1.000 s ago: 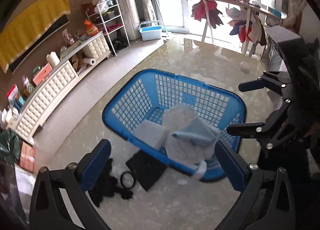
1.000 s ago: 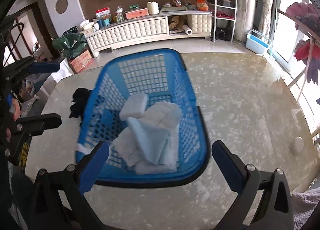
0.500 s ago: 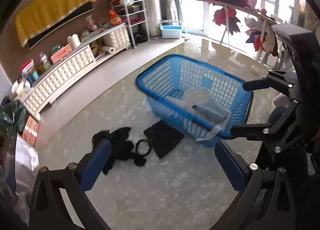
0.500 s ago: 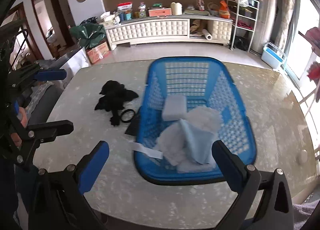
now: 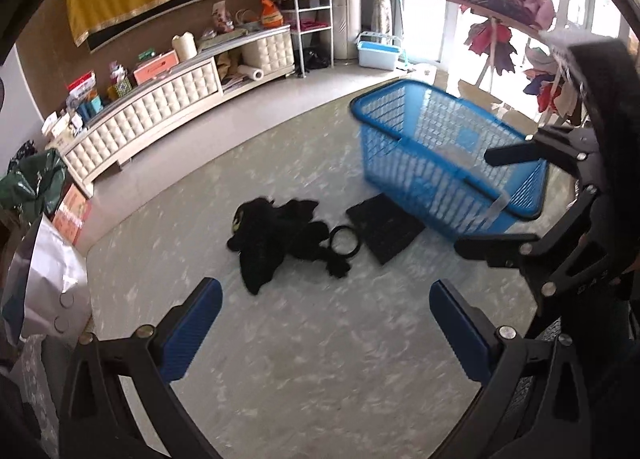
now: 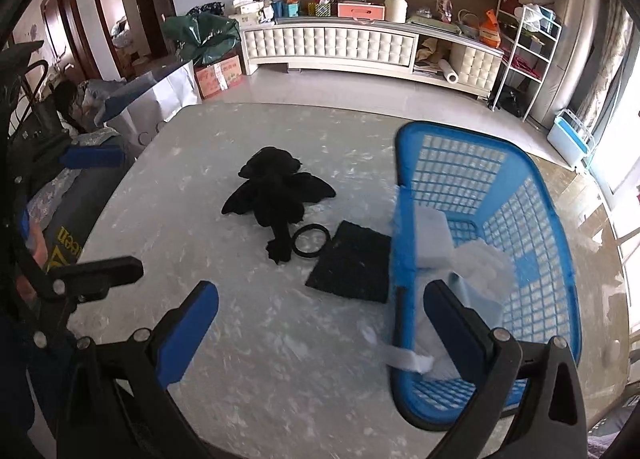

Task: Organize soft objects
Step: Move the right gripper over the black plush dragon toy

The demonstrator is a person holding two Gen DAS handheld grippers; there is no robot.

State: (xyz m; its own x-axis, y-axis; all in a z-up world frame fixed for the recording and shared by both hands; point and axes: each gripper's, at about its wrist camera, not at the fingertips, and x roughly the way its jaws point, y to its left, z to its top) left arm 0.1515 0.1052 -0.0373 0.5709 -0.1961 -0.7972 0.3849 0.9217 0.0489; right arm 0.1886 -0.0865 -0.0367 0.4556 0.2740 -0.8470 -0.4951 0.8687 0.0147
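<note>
Marble-patterned tabletop filled most of both views, with a long white cabinet along the far wall behind it. On the table stood a blue basket, and everything else is best placed from that. Inside it lay a pale sponge block, a white fluffy cloth and a light blue cloth, and a white strip hung over its near rim onto the table. Touching the basket's outer wall lay a flat black pad; just beyond that sat a black ring, and against the ring a black plush toy.

The left gripper and the right gripper both hovered above the table with their blue fingers spread wide and nothing between them.

The three black items looked like the remaining work. The ring touched the toy's tail, so a grab at the toy could drag or flick the ring across the slick surface. The thin pad lay flat and might slip from the fingers. The dangling strip could snag a finger and tug the light basket.
</note>
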